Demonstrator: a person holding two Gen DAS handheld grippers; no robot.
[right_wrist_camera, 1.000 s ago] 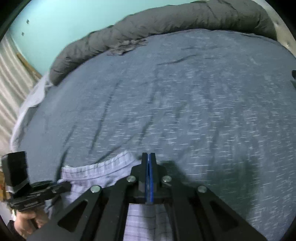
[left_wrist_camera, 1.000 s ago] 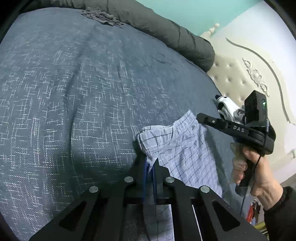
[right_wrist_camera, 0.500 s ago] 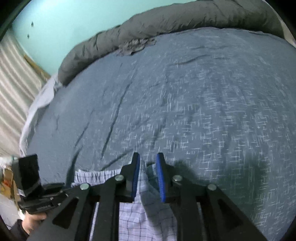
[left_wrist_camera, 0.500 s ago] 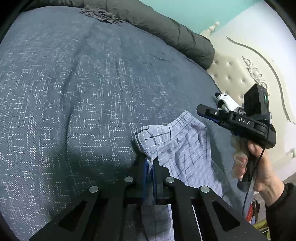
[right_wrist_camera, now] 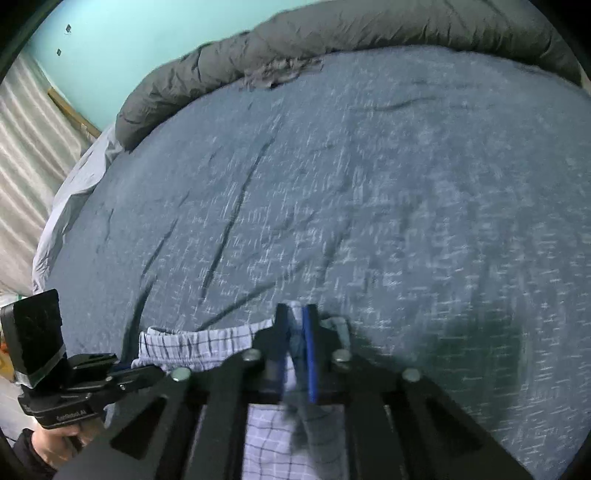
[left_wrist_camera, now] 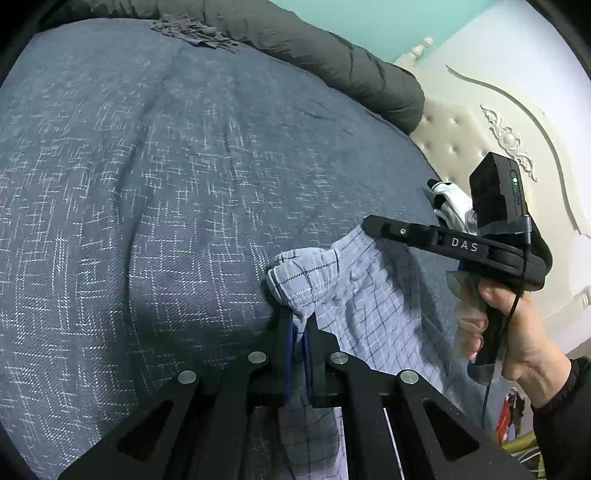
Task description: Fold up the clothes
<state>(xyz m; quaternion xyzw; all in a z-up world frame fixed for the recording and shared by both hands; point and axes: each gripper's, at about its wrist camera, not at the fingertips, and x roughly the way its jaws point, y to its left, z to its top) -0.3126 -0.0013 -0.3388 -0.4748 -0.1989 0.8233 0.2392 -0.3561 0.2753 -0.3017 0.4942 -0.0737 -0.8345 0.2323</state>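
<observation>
Light blue checked shorts (left_wrist_camera: 369,306) lie at the near edge of a blue bed cover (left_wrist_camera: 147,184). My left gripper (left_wrist_camera: 298,321) is shut on a bunched corner of their elastic waistband. In the right wrist view the waistband (right_wrist_camera: 199,343) runs leftward from my right gripper (right_wrist_camera: 295,314), whose jaws are closing with the pads pressing on a fold of the shorts. The left wrist view shows the right gripper (left_wrist_camera: 373,223) from the side, reaching onto the waistband's far end, held by a hand (left_wrist_camera: 517,332). My left gripper (right_wrist_camera: 144,371) shows at the lower left of the right wrist view.
A rolled dark grey duvet (left_wrist_camera: 314,55) lines the far side of the bed, with a small crumpled grey cloth (left_wrist_camera: 192,31) by it. A white and black garment (left_wrist_camera: 450,206) lies near the cream tufted headboard (left_wrist_camera: 480,140). A striped curtain (right_wrist_camera: 26,166) hangs beyond the bed's left edge.
The right gripper, shut with nothing in it a second ago, opened over the waistband edge and has closed on the cloth. The left gripper kept its grip and place.
</observation>
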